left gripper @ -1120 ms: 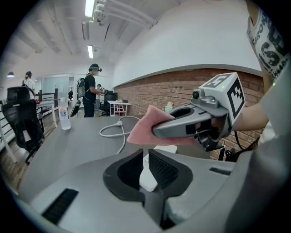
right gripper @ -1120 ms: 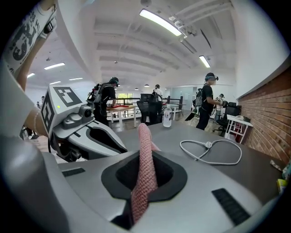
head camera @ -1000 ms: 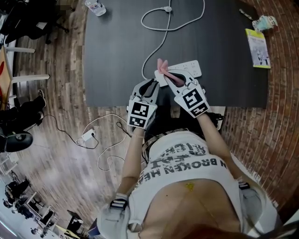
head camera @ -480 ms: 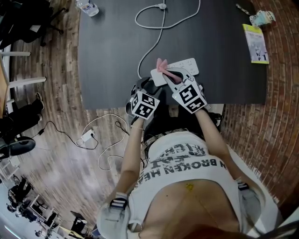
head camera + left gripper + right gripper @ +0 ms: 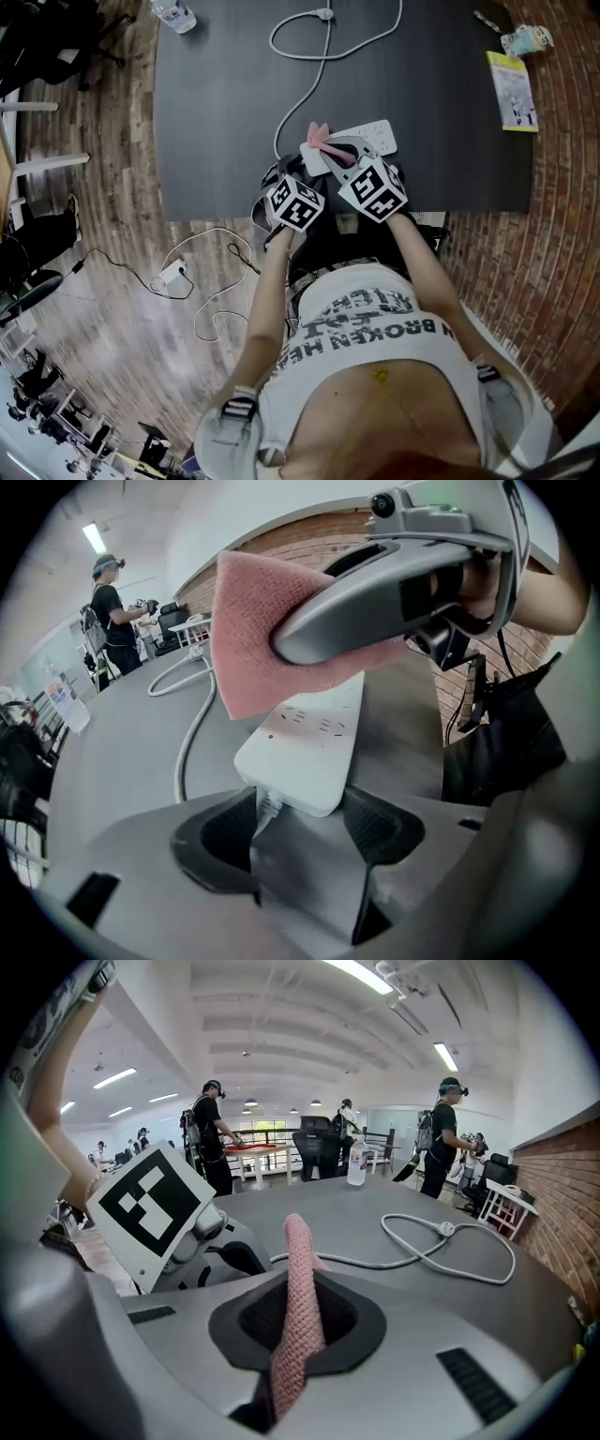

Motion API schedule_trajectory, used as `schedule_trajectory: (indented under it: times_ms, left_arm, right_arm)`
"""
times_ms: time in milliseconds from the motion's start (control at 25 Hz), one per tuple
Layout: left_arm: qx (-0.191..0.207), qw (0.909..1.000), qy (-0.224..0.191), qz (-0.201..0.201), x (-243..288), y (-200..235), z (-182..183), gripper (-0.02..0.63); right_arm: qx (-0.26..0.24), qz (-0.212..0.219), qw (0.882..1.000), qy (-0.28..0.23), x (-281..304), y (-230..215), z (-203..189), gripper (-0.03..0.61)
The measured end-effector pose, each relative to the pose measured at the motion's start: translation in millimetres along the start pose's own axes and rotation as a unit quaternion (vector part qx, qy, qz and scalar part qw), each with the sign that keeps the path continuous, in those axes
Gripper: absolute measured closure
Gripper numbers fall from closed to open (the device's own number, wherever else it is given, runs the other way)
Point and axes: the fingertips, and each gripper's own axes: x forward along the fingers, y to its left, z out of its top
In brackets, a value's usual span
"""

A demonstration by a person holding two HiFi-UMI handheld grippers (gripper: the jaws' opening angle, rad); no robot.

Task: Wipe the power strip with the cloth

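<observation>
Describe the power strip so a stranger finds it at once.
On the dark table, look at the near edge. The power strip is there: a flat white bar with socket slots, a white cord trailing from its end and a pink cloth held over it.

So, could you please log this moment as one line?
left gripper: just opened, power strip end between jaws | right gripper: shut on cloth above it

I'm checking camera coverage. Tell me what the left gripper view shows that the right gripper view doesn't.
Only the left gripper view: the power strip, its end between the left gripper's open jaws, which have just been opening. Only the right gripper view: the plug, the water bottle. Both: the pink cloth clamped in the right gripper, the cable, the table.
</observation>
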Motion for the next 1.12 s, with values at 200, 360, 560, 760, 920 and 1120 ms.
schedule_trajectory:
  times_ms: [200,360,560,760,920,1120]
  left_arm:
    - [0.006,0.9997,0.017,-0.019,2,0,-1,0.344]
    - [0.003,0.9994,0.022,-0.027,2,0,-1,0.341]
    - [0.001,0.9995,0.016,-0.029,3,-1,-1,0.339]
    - [-0.001,0.9994,0.019,-0.03,4,-1,-1,0.337]
    - [-0.001,0.9993,0.02,-0.031,4,-1,-1,0.337]
    - [-0.001,0.9993,0.023,-0.031,4,0,-2,0.337]
  right_arm:
    - [-0.015,0.03,0.999,0.027,13,7,-7,0.561]
    - [-0.021,0.059,0.997,0.045,24,15,-14,0.561]
    - [-0.027,0.088,0.994,0.063,41,25,-21,0.561]
    - [-0.036,0.104,0.99,0.085,53,32,-29,0.561]
    - [-0.039,0.104,0.99,0.093,58,34,-30,0.561]
    - [-0.039,0.1,0.99,0.086,59,34,-29,0.561]
